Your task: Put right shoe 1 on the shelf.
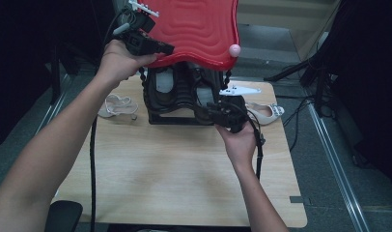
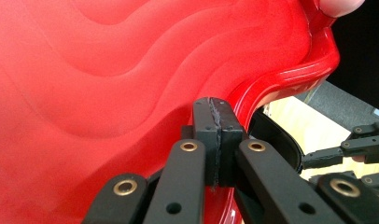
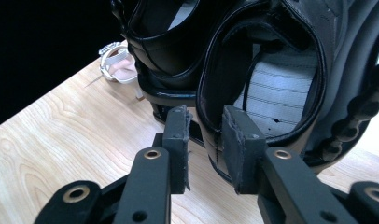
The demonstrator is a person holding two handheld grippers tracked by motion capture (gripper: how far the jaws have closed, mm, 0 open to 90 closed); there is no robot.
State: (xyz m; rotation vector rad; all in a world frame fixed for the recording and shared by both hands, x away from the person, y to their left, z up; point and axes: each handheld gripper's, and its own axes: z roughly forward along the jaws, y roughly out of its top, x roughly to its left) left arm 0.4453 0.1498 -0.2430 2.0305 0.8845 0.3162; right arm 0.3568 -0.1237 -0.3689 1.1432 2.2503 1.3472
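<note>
High view: at about nine o'clock on the wooden table lies a pale strappy sandal, well apart from the work. Up at eleven o'clock the person's left hand carries the left gripper, whose jaws are pressed together on the lower edge of a red lid with a rippled surface, raised above the table. In the left gripper view the two pads meet with hardly any gap, the lid's glossy rim caught beside them. A pink knob sits at the lid's right corner, near one o'clock.

Under the lid, at twelve o'clock on the table, stands a black case holding black shoes. The right gripper in the right hand is at the case's front right corner. In the right gripper view its jaws stand partly open with the rim of a black shoe between the pads; whether they press on it cannot be told.

At three o'clock a pale heeled shoe lies just beside the right gripper.
</note>
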